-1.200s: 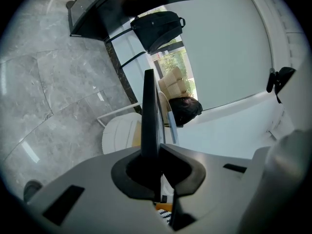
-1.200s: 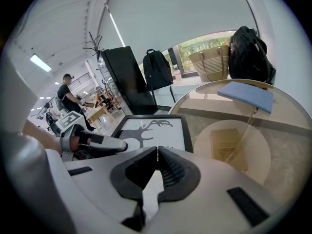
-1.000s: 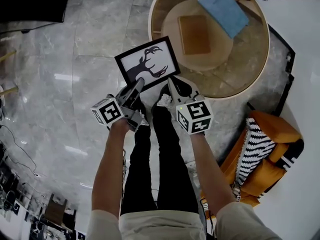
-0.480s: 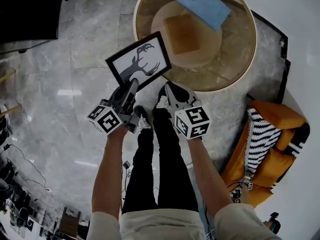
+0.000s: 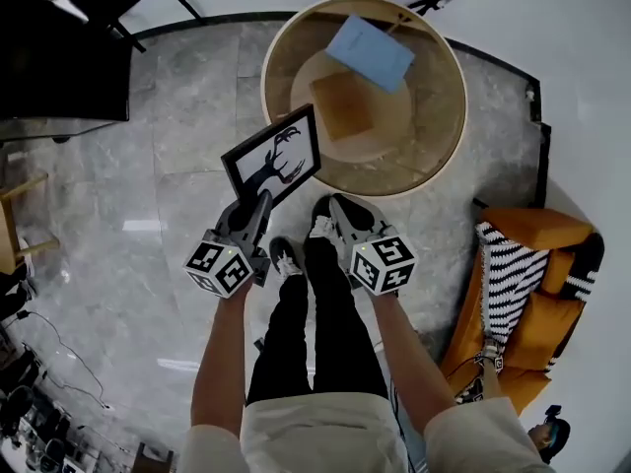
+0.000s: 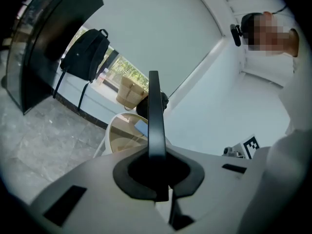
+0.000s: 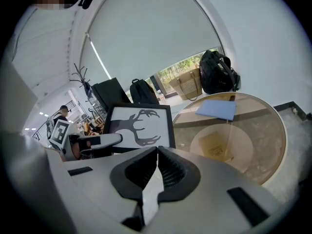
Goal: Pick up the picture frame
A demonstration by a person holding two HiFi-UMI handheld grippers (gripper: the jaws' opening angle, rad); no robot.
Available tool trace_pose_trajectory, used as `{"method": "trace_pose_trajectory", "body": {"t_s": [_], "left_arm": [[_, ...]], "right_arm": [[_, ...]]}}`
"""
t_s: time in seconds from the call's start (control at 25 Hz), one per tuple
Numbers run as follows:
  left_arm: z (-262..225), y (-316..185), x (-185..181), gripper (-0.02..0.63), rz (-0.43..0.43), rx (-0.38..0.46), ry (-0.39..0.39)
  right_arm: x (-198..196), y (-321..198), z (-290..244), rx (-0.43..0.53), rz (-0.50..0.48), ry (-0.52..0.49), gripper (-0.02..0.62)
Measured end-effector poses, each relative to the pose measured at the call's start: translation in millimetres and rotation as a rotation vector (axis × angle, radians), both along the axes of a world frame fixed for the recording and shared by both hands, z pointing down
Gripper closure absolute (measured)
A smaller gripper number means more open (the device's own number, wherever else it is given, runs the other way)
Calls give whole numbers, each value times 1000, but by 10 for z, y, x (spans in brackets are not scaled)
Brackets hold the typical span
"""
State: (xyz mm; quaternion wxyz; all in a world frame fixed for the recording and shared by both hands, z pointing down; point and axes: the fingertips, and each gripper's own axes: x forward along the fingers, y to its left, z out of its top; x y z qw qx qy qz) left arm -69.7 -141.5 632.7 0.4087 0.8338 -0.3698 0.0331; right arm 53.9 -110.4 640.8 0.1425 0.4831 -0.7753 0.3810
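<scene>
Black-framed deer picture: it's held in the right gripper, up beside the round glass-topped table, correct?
No, the left gripper holds the black-framed deer picture, jaws shut on its edge, as the left gripper view shows. It is up beside the round glass-topped table.

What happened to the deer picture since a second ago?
The left gripper lifted the picture frame higher and rolled it more on edge; the right gripper rose alongside. Same as before: left gripper shut on the frame's bottom edge, right gripper shut and empty, brown book and blue book on the round table.
</scene>
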Motion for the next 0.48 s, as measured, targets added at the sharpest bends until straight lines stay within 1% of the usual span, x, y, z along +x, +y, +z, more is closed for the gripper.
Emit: {"method": "trace_pose_trajectory", "body": {"t_s": [0.2,0.28,0.36,0.48], "left_arm": [[-592,68,40,580,42,89,-112],[-772,100,61,580,48,106,-136],[-931,146,75,580,47,107,-138],[-1201,227,51,580,43,93,-101]], "right_arm": [[45,122,-625,34,34,-29,560],[15,196,-827,46,33,-50,560],[-20,281,-997,57,21,-43,560],[-47,349,-1260,75,40,-40,560]]}}
